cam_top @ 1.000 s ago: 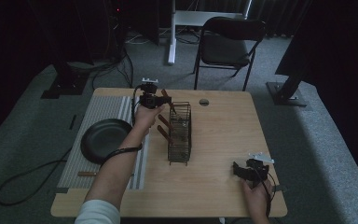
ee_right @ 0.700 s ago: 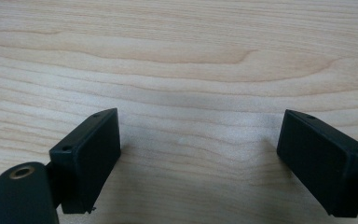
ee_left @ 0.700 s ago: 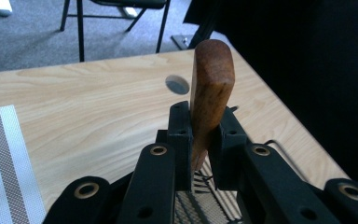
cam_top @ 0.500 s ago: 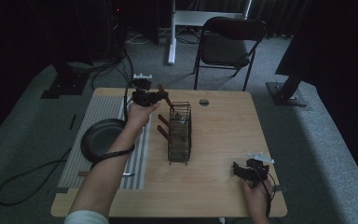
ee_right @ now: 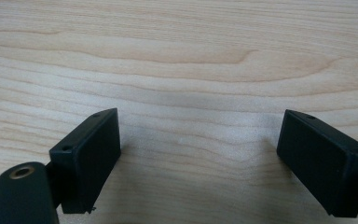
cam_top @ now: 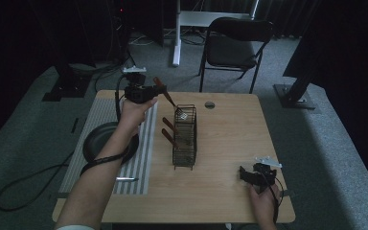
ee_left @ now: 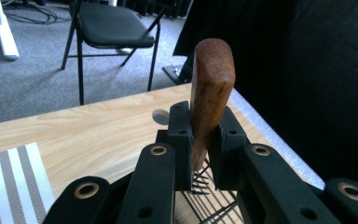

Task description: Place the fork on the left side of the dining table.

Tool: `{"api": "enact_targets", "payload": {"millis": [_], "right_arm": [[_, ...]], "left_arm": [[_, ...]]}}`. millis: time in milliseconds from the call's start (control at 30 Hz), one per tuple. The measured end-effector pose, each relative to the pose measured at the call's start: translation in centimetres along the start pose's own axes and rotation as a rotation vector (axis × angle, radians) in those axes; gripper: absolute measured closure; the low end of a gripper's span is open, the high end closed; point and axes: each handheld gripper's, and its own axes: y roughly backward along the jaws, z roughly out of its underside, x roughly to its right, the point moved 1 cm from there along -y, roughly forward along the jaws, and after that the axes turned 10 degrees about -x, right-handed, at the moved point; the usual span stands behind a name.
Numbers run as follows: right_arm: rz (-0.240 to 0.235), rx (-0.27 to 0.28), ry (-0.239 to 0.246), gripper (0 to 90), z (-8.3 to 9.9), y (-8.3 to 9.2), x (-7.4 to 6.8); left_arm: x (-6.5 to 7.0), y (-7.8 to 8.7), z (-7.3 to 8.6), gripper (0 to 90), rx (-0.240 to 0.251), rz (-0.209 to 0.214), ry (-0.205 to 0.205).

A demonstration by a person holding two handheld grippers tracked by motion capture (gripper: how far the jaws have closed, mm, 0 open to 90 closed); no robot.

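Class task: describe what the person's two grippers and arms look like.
Both grippers, left gripper and right gripper, are black, with blocky jaws on linkages with brass-coloured rivets. Each carries a light grey plate and trails a black cable. A white sleeve edge shows on the left arm.

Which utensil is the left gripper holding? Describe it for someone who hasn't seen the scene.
Find the black wire basket mid-table. Above its far end, the left gripper clamps a wooden-handled utensil. Unlike the two handles resting in the basket, it is lifted, metal head at the rim.
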Motion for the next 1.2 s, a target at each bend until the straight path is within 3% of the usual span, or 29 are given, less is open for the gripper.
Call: {"api": "enact_targets", "payload": {"millis": [267,467,500,600,800,867,933,1033,1067,1200], "right_arm": [[-0.001,0.000,-0.003,13.0,0.0,0.0,0.0],[0.001,0.000,-0.006,13.0,0.0,0.0,-0.1],[0.002,0.000,-0.008,13.0,0.0,0.0,-0.1],[0.002,0.000,-0.008,13.0,0.0,0.0,-0.1],[0.003,-0.001,-0.009,13.1,0.0,0.0,-0.1],[0.004,-0.002,-0.008,13.0,0.0,0.0,-0.1],[0.005,-0.002,-0.010,13.0,0.0,0.0,-0.1],[0.006,-0.002,-0.011,13.1,0.0,0.0,-0.1],[0.006,-0.002,-0.011,13.0,0.0,0.0,-0.1],[0.008,-0.002,-0.013,13.0,0.0,0.0,-0.1]], "left_arm": [[-0.4,3.6,-1.3,80.3,0.058,-0.037,0.001],[-1.1,4.5,-1.3,80.3,0.063,-0.058,0.002],[-2.1,5.0,-1.2,80.3,0.071,-0.071,0.026],[-3.1,5.2,-0.8,80.3,0.070,-0.089,0.042],[-6.0,4.5,0.8,80.3,0.052,-0.118,0.090],[-6.0,4.5,0.8,80.3,0.052,-0.118,0.090],[-7.9,4.3,1.8,80.3,0.059,-0.127,0.138],[-8.7,4.3,2.2,80.3,0.057,-0.136,0.154],[-9.8,4.1,2.8,80.3,0.057,-0.142,0.181],[-11.4,3.7,3.9,80.3,0.053,-0.156,0.229]]}}
